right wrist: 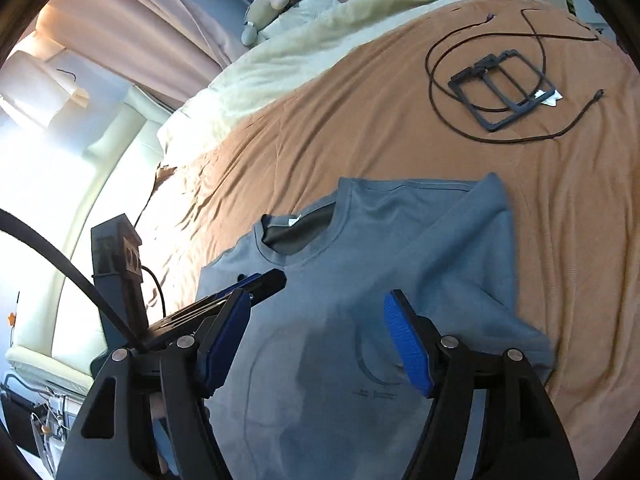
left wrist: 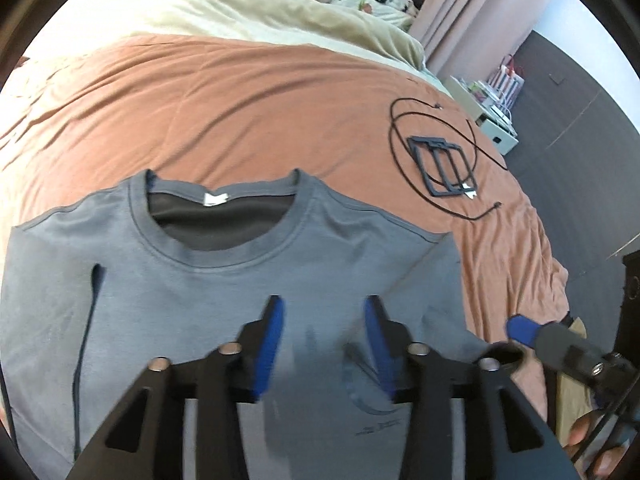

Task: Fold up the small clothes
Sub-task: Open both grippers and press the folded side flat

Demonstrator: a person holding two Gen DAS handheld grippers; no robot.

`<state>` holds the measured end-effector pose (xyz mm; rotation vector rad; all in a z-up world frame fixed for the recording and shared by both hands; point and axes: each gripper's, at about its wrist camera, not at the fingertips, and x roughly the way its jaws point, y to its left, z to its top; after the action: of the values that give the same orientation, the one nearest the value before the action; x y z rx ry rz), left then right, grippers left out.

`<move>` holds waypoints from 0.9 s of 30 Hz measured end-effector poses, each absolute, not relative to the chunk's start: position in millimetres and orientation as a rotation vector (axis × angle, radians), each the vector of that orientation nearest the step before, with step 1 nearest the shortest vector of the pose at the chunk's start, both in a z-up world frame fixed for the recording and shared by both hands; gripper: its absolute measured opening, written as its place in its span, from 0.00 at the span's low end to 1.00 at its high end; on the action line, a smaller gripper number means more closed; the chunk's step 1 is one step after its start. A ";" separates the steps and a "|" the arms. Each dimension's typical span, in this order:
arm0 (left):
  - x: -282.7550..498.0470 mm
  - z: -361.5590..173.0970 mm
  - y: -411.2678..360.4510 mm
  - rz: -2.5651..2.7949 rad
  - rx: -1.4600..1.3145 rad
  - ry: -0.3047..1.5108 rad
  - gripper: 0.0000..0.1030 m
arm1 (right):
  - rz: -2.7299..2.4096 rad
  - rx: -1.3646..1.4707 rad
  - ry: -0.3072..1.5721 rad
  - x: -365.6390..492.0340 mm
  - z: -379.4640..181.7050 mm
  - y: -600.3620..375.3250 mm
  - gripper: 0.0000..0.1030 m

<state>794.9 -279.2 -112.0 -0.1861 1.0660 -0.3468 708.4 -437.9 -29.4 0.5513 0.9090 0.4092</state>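
A grey-blue T-shirt (left wrist: pixel 200 280) lies front up on the orange bed sheet (left wrist: pixel 240 100), collar at the far side. Its right sleeve is folded in across the chest (right wrist: pixel 472 248). My left gripper (left wrist: pixel 324 304) hovers open over the shirt's chest with nothing between its blue pads. My right gripper (right wrist: pixel 316 296) is also open above the shirt (right wrist: pixel 340 248), empty. One blue fingertip (left wrist: pixel 520 328) of the right gripper shows at the shirt's right edge in the left wrist view. The left gripper's fingers (right wrist: pixel 260 280) reach in from the left in the right wrist view.
A black frame (left wrist: pixel 442 168) inside a looped black cable (left wrist: pixel 400 152) lies on the sheet to the far right. A cream blanket (left wrist: pixel 240 12) and soft toys are at the head of the bed. The bed edge drops off at right; a hand (left wrist: pixel 580 432) shows there.
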 end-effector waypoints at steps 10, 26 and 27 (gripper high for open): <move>792.2 -142.8 -302.4 -0.420 -0.115 1.090 0.54 | 0.231 0.519 0.936 725.6 -76.7 -516.1 0.65; 794.8 -184.9 -329.5 -0.434 -0.086 1.170 0.53 | 0.201 0.528 1.047 710.1 -128.7 -524.0 0.29; 795.5 -186.7 -329.7 -0.432 -0.088 1.173 0.53 | 0.206 0.530 1.050 706.2 -127.4 -524.8 0.29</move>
<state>795.5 -329.7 -186.7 -0.0877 1.1725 -0.4321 706.2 -524.8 -127.4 0.5305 1.0501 0.2064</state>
